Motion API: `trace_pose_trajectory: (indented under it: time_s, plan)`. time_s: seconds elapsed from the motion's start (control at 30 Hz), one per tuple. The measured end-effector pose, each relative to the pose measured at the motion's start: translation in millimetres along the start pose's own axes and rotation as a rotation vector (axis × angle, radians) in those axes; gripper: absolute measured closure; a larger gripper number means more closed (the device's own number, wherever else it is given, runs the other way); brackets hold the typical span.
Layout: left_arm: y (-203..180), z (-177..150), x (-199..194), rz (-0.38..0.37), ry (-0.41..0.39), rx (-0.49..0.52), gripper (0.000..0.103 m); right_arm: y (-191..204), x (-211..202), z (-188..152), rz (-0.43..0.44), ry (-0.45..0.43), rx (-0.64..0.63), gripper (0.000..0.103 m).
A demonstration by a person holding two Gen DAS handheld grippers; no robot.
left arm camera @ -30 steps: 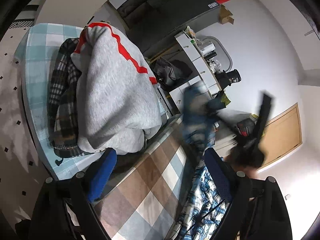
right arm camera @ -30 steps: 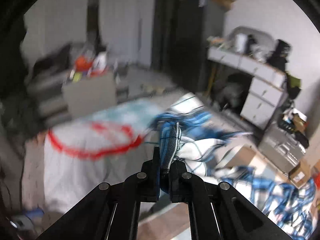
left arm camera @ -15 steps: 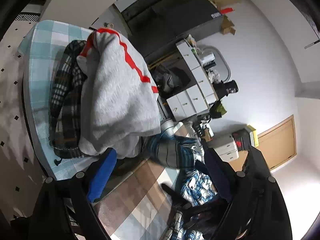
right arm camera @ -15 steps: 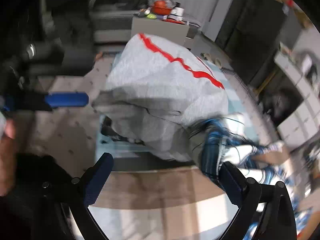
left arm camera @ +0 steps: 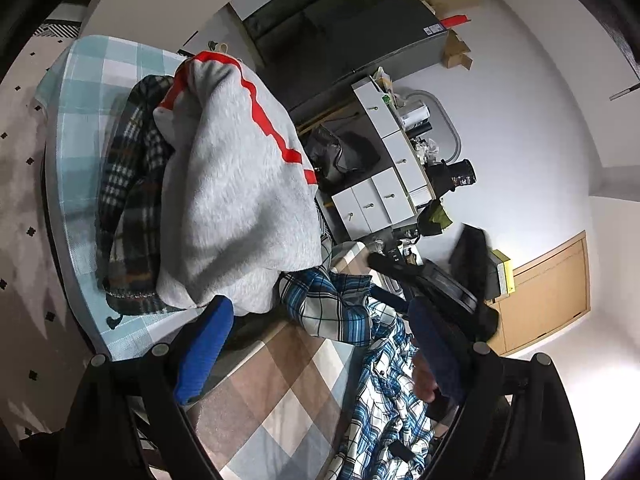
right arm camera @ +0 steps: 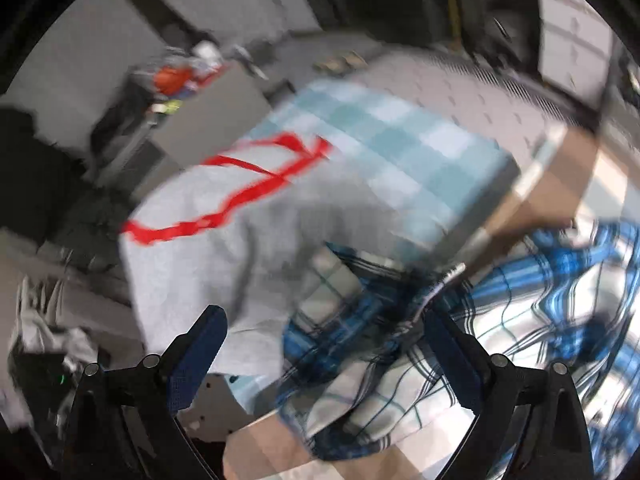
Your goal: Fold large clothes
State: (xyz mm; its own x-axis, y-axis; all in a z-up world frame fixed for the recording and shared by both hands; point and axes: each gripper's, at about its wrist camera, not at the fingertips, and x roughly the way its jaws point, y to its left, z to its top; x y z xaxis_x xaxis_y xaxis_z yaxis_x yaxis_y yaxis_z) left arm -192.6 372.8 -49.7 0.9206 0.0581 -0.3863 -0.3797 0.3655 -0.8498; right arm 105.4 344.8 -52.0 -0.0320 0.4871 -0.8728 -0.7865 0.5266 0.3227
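Observation:
A blue and white plaid shirt (left arm camera: 340, 312) lies crumpled on the brown check surface (left arm camera: 276, 384), with one end against a grey sweatshirt with a red stripe (left arm camera: 236, 200). My left gripper (left arm camera: 320, 346) hangs open just above the shirt and holds nothing. In the right wrist view, which is blurred, my right gripper (right arm camera: 326, 356) is open over the same plaid shirt (right arm camera: 500, 320). Cloth lies below the gap, and the pads press on nothing. The grey sweatshirt (right arm camera: 208, 248) lies to the left there.
A dark plaid garment (left arm camera: 128, 200) lies under the sweatshirt on a light blue check cover (left arm camera: 80, 120). White drawers (left arm camera: 380, 200) and a dark cabinet (left arm camera: 352, 32) stand behind. A hand (left arm camera: 424, 380) shows by the left gripper's right finger. The light blue check cover (right arm camera: 380, 148) also shows in the right wrist view.
My right gripper was shut on the plaid shirt, then opened and swung downward. The shirt dropped onto the brown check surface beside the sweatshirt. My left gripper kept still.

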Motion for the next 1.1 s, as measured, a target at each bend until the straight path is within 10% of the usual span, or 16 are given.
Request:
trace_pose_trajectory:
  time_s: [0.2,0.23,0.3,0.47,1.1]
  plan:
    - [2,0,2,-0.009,0.018,-0.014,0.017,-1,35,-2,-0.045,0.14,0.015,0.016]
    - [2,0,2,-0.011,0.021,-0.016,0.017,0,38,-1,-0.077,0.149,0.004,0.023]
    - [1,0,3,-0.013,0.029,-0.016,0.017,5,44,1,-0.104,0.171,-0.035,0.074]
    - [0,1,1,-0.012,0.022,-0.013,0.017,41,52,-1,-0.161,0.201,-0.185,0.096]
    - [-4,-8,1,0.06,-0.011,0.019,0.017,83,-150,64,-0.012,-0.498,-0.119,0.099]
